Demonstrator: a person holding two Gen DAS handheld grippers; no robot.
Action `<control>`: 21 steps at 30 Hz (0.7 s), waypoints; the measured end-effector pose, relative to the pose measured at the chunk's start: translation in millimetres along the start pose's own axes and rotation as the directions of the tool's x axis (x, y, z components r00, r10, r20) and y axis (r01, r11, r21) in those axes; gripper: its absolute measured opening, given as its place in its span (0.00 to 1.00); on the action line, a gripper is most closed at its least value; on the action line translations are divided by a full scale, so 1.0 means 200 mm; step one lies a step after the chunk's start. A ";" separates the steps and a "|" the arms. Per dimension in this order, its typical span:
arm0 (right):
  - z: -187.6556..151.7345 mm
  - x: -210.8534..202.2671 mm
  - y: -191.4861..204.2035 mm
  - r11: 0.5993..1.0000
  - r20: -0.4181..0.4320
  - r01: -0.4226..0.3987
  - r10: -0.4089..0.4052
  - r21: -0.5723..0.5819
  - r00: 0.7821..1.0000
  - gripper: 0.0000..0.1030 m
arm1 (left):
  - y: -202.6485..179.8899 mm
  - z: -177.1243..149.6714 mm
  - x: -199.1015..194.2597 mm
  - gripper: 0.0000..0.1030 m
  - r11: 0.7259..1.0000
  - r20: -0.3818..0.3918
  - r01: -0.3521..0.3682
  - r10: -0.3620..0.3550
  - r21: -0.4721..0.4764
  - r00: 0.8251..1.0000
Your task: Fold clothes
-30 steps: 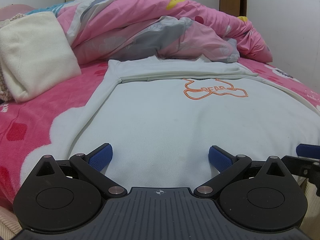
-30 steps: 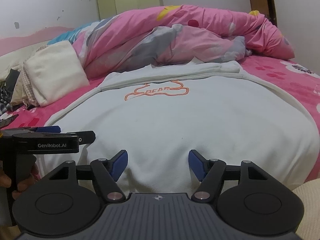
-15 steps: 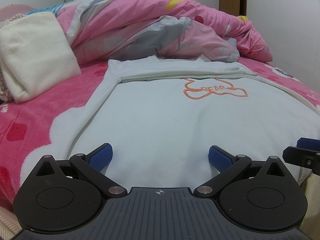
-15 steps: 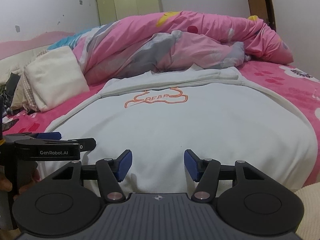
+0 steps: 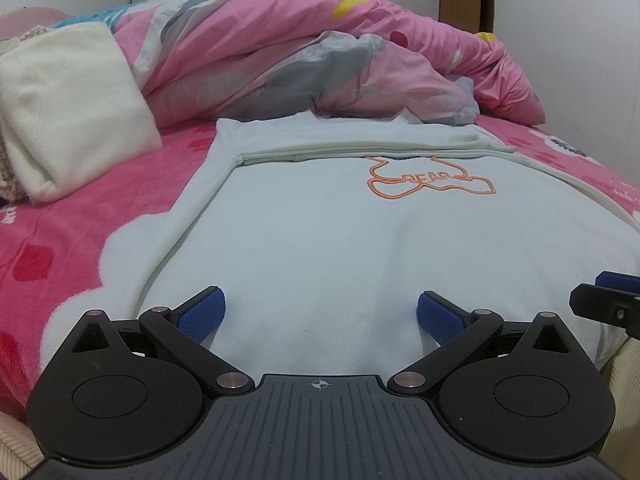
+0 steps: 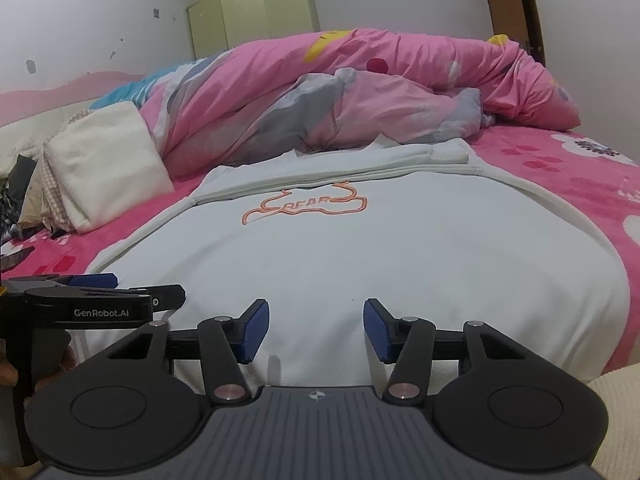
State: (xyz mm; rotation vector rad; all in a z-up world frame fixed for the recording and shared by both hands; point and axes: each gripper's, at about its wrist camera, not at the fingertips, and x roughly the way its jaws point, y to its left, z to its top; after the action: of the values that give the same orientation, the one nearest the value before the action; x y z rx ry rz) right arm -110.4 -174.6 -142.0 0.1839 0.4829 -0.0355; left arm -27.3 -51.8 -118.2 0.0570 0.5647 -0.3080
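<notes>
A white sweatshirt (image 5: 340, 240) with an orange "BEAR" outline (image 5: 430, 180) lies flat on the pink bed, its sleeves folded across the far end. My left gripper (image 5: 320, 314) stands open and wide at the near hem, with cloth between its blue pads and no pad pressing. My right gripper (image 6: 316, 330) sits at the same hem further right. Its jaws are closing, with the sweatshirt (image 6: 380, 248) bulging between pads that stand apart from it. The left gripper's fingers (image 6: 160, 294) show side-on at the left of the right wrist view.
A crumpled pink and grey duvet (image 5: 320, 60) is heaped just behind the sweatshirt. A folded cream blanket (image 5: 68, 108) lies at the left. The pink bedsheet (image 5: 60, 240) surrounds the garment. A hand (image 6: 8, 368) holds the left gripper's handle. A pale wardrobe (image 6: 256, 16) stands against the far wall.
The right gripper's jaws have narrowed step by step around the near hem. The left gripper has kept still and wide open.
</notes>
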 end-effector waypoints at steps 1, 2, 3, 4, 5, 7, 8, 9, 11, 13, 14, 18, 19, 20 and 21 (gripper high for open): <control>0.00 0.00 0.00 1.000 0.001 0.000 0.000 0.001 1.000 0.53 | 0.00 0.00 0.00 1.00 1.000 0.000 0.000 0.000 0.002 1.000; 0.00 0.00 0.00 1.000 0.002 0.001 -0.001 0.002 1.000 0.53 | 0.00 0.00 0.00 1.00 1.000 0.001 0.000 0.000 0.003 1.000; 0.00 0.00 -0.01 1.000 0.003 0.001 -0.001 0.003 1.000 0.53 | 0.00 0.00 0.00 1.00 1.000 0.000 0.000 0.000 0.003 1.000; 0.00 0.00 -0.01 1.000 0.004 0.002 -0.002 0.004 1.000 0.53 | 0.00 0.00 0.00 1.00 1.000 0.000 0.001 -0.001 0.004 1.000; 0.00 0.00 -0.01 1.000 0.006 0.002 -0.002 0.005 1.000 0.53 | 0.00 0.00 0.00 1.00 1.000 -0.001 0.000 0.000 0.005 1.000; 0.00 0.00 -0.02 1.000 0.007 0.001 -0.001 0.008 1.000 0.53 | 0.00 0.01 -0.01 1.00 1.000 -0.002 -0.002 0.002 0.007 1.000; 0.00 0.00 -0.02 1.000 0.008 0.001 -0.002 0.010 1.000 0.53 | 0.00 0.01 -0.01 1.00 1.000 -0.004 -0.002 0.002 0.007 1.000; 0.00 0.00 -0.02 1.000 0.009 0.001 -0.001 0.011 1.000 0.53 | 0.00 0.01 -0.01 1.00 1.000 -0.007 -0.002 0.002 0.006 1.000; 0.00 0.01 -0.03 1.000 0.010 0.000 0.000 0.014 1.000 0.53 | 0.00 0.02 -0.02 1.00 1.000 -0.008 0.001 -0.001 0.002 1.000; 0.00 0.01 -0.03 1.000 0.012 -0.001 0.001 0.016 1.000 0.53 | 0.00 0.03 -0.03 1.00 1.000 -0.005 0.007 -0.007 -0.003 1.000; -0.01 0.01 -0.03 1.000 0.013 -0.002 0.001 0.016 1.000 0.53 | 0.00 0.03 -0.03 1.00 1.000 0.000 0.011 -0.011 -0.006 1.000; -0.01 0.01 -0.03 1.000 0.016 -0.003 0.002 0.021 1.000 0.53 | 0.00 0.05 -0.05 1.00 1.000 0.017 0.014 -0.014 -0.005 1.000; -0.01 0.01 -0.03 1.000 0.017 -0.003 0.002 0.022 1.000 0.53 | -0.01 0.05 -0.05 1.00 1.000 0.021 0.013 -0.013 -0.004 1.000; -0.01 0.01 -0.03 1.000 0.017 -0.003 0.003 0.023 1.000 0.53 | -0.01 0.05 -0.06 1.00 1.000 0.024 0.013 -0.013 -0.003 1.000; -0.01 0.01 -0.03 1.000 0.018 -0.004 0.003 0.024 1.000 0.53 | -0.01 0.06 -0.06 1.00 1.000 0.027 0.013 -0.013 -0.004 1.000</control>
State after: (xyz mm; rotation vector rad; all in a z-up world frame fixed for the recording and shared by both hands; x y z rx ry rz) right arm -109.2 -180.9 -145.5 0.2073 0.4646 -0.0396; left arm -30.9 -51.3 -102.6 0.0453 0.5394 -0.3194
